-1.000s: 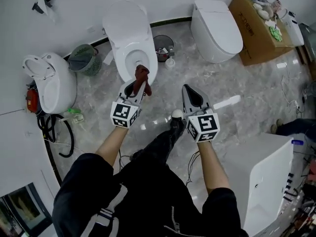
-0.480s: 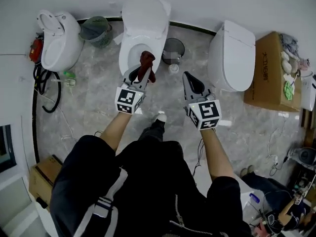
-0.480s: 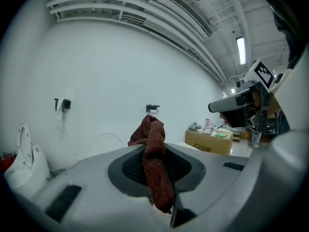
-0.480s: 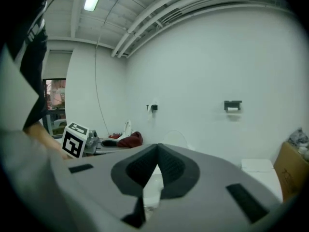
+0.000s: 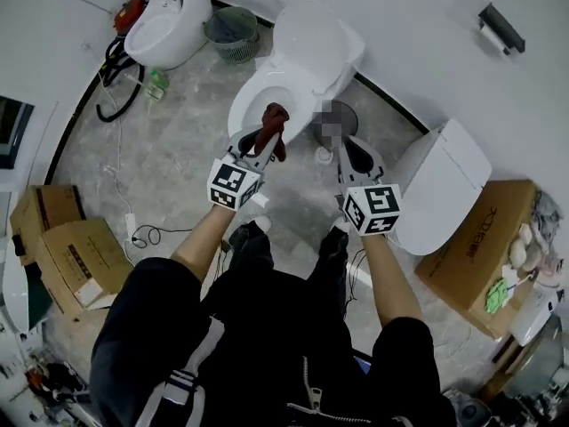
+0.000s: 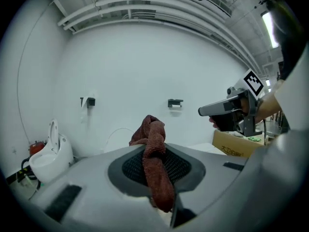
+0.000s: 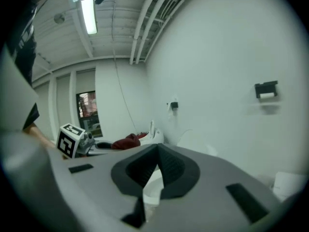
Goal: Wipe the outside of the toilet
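Note:
A white toilet [image 5: 307, 56] with its lid up stands against the wall in the head view. My left gripper [image 5: 263, 139] hovers over the front rim of the bowl, shut on a red-brown cloth [image 5: 272, 124]. In the left gripper view the cloth [image 6: 155, 149] hangs bunched between the jaws. My right gripper [image 5: 346, 144] is held to the right of the bowl, shut with nothing in it. The right gripper view has its jaws [image 7: 157, 149] met at the tips, with the cloth [image 7: 126, 141] off to the left.
A second toilet [image 5: 167, 18] and a green basket [image 5: 229, 23] stand at the upper left, with cables [image 5: 120, 53] on the floor. A closed toilet [image 5: 442, 189] and a cardboard box [image 5: 494, 245] are at the right. More boxes [image 5: 76, 254] lie at the left.
The head view has swung round, so the toilet now sits tilted at the top centre. Both grippers keep their places before the bowl, the left still shut on the cloth.

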`<state>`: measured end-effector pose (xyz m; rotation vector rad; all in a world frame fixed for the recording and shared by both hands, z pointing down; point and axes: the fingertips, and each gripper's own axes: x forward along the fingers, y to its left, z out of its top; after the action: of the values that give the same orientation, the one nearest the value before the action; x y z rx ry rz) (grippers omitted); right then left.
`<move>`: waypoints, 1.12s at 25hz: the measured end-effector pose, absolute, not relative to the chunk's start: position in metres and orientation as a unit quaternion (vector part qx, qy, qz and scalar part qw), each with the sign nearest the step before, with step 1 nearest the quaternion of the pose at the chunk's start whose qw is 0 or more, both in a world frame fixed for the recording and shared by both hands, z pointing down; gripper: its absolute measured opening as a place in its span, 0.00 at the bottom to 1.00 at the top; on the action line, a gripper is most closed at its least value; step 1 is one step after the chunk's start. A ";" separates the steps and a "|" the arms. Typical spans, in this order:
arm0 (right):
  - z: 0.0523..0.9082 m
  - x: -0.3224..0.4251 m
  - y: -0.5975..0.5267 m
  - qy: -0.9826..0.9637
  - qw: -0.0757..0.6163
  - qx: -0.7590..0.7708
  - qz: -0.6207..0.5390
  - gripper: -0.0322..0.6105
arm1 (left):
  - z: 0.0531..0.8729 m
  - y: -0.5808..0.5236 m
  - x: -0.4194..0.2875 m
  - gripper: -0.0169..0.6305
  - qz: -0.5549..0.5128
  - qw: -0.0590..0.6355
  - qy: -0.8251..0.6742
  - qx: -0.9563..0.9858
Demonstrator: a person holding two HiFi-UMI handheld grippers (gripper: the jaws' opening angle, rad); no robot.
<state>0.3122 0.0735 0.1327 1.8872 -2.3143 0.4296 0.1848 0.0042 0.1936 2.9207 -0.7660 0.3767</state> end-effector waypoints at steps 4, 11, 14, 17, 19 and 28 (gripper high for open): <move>0.162 0.353 0.061 -0.800 0.078 0.574 0.152 0.05 | 0.203 0.003 0.213 0.14 0.126 0.050 -0.305 0.943; 0.226 0.376 0.056 -0.809 0.054 0.559 0.176 0.05 | 0.251 0.009 0.234 0.14 0.115 0.058 -0.360 0.924; 0.261 0.382 0.054 -0.812 0.049 0.559 0.164 0.05 | 0.285 0.009 0.250 0.14 0.107 0.052 -0.360 0.925; 0.299 0.386 0.051 -0.815 0.043 0.556 0.156 0.05 | 0.321 0.011 0.261 0.14 0.096 0.045 -0.357 0.928; 0.325 0.386 0.049 -0.818 0.039 0.554 0.148 0.05 | 0.345 0.016 0.265 0.14 0.085 0.043 -0.353 0.931; 0.448 0.388 0.044 -0.831 0.018 0.546 0.104 0.05 | 0.485 0.021 0.287 0.14 0.059 0.036 -0.329 0.942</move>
<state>0.3877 0.0439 0.4480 1.6965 -2.5806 0.3218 0.2865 0.0206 0.4846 2.8940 -1.0099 0.1811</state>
